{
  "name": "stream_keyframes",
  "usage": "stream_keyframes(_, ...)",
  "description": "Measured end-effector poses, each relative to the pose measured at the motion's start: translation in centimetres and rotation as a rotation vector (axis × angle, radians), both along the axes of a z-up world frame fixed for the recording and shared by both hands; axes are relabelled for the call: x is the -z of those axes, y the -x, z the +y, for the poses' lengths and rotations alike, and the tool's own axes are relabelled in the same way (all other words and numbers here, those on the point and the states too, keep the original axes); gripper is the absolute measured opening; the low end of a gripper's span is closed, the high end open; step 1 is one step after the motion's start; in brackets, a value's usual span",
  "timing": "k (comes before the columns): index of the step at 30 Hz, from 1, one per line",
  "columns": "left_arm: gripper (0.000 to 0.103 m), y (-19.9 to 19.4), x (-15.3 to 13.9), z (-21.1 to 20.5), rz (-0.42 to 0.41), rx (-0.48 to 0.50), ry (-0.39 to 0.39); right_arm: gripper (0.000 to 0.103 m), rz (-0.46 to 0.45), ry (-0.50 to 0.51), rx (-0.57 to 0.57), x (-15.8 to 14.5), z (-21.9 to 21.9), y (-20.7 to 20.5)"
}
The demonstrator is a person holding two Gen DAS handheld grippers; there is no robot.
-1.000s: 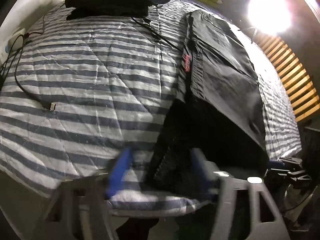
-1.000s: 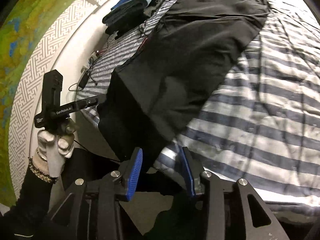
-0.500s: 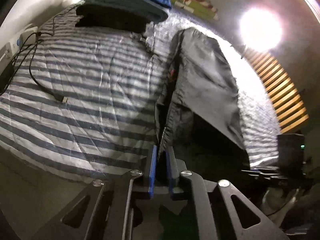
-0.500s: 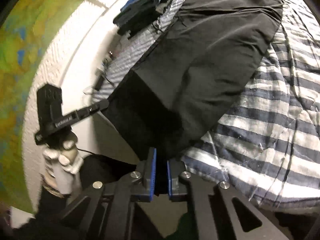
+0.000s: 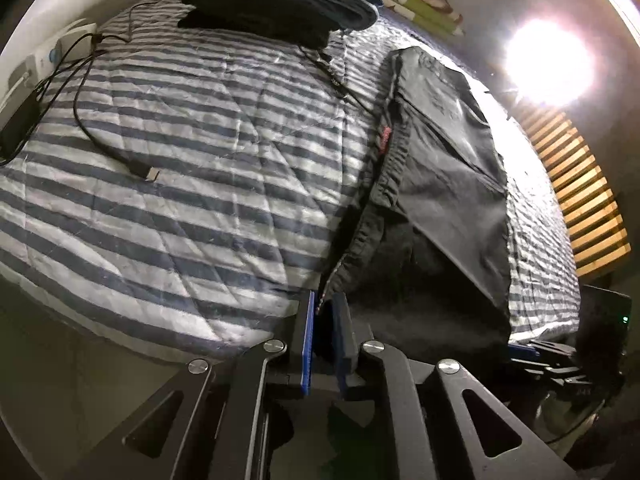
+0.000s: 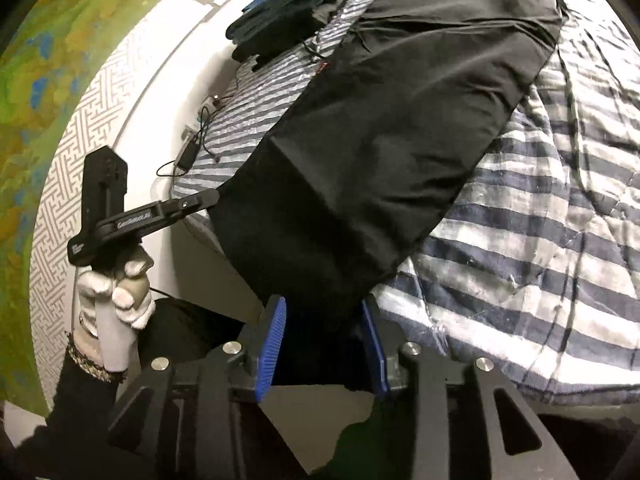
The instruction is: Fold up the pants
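Observation:
Black pants (image 5: 448, 184) lie lengthwise on the striped quilt (image 5: 180, 140), their near end hanging over the bed's edge. My left gripper (image 5: 326, 300) pinches the pants' crinkled edge between its blue pads; the jaws are easing open a little and the cloth is still clamped. In the right wrist view the pants (image 6: 400, 120) run away up the bed. The left gripper (image 6: 216, 196), held by a gloved hand (image 6: 120, 292), grips their left corner. My right gripper (image 6: 323, 308) is opening: its blue pads stand apart with the pants' hanging hem between them, not pressed.
A stack of folded clothes (image 5: 280, 4) sits at the bed's far end. A black cable with a plug (image 5: 140, 168) and a power strip (image 5: 52, 52) lie on the left of the quilt. A bright lamp (image 5: 548, 64) and wooden slats (image 5: 580, 184) are on the right.
Both grippers went from open to shut on the pants' near edge. The left one stays clamped and has raised the edge slightly. The right one has opened again.

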State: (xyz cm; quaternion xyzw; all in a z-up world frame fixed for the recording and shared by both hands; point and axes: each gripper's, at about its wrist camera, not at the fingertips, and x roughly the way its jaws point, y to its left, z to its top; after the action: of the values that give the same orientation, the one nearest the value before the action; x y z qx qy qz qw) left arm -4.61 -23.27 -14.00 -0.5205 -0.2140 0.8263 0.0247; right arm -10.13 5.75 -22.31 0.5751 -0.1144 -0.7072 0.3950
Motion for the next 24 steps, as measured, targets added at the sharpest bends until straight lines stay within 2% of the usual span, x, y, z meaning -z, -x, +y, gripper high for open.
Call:
stream_keyframes(2,0.020,-0.1,0.2,0.1,-0.008,0.026,0.005,0.035,0.014,-0.005,-0.002,-0.1,0.1,-0.3)
stream_keyframes(4,0.058,-0.2,0.4,0.2,-0.004,0.043,-0.020,0.035,0.017,-0.011,-0.005,0.0,0.3,-0.3)
stream_keyframes(5,0.064,-0.2,0.7,0.3,-0.009,0.050,-0.036,0.035,0.014,-0.013,-0.006,0.1,0.0,-0.3)
stream_keyframes(6,0.065,-0.1,0.9,0.5,-0.013,0.054,-0.033,0.035,0.010,-0.013,-0.009,0.2,-0.5,-0.2)
stream_keyframes(8,0.061,0.1,1.6,1.3,-0.027,0.068,-0.004,0.035,0.006,-0.012,-0.026,0.4,-1.3,-0.5)
stream_keyframes(9,0.046,0.0,1.5,1.6,-0.010,0.071,0.026,0.035,0.005,-0.013,-0.035,0.5,-1.4,-0.5)
stream_keyframes(10,0.024,0.1,1.7,1.9,-0.024,0.082,0.028,0.034,0.001,-0.016,-0.046,0.6,-1.8,-0.7)
stream_keyframes(11,0.023,0.1,1.7,1.9,-0.026,0.075,0.032,0.034,-0.002,-0.019,-0.049,0.8,-2.0,-0.7)
stream_keyframes(13,0.008,-0.1,1.5,1.9,-0.021,0.074,0.022,0.020,-0.017,-0.018,-0.052,1.0,-2.3,-0.6)
stream_keyframes(16,0.007,-0.9,0.2,1.9,0.018,0.067,-0.001,0.008,-0.055,0.028,-0.033,0.9,-1.5,-0.3)
stream_keyframes(19,0.007,-1.5,-2.2,2.0,0.082,0.057,-0.033,0.006,-0.063,0.095,-0.008,-0.5,-0.2,0.0)
stream_keyframes(24,0.007,-0.8,-7.6,2.6,0.208,0.041,-0.098,0.006,0.011,0.178,0.023,-5.0,1.9,0.8)
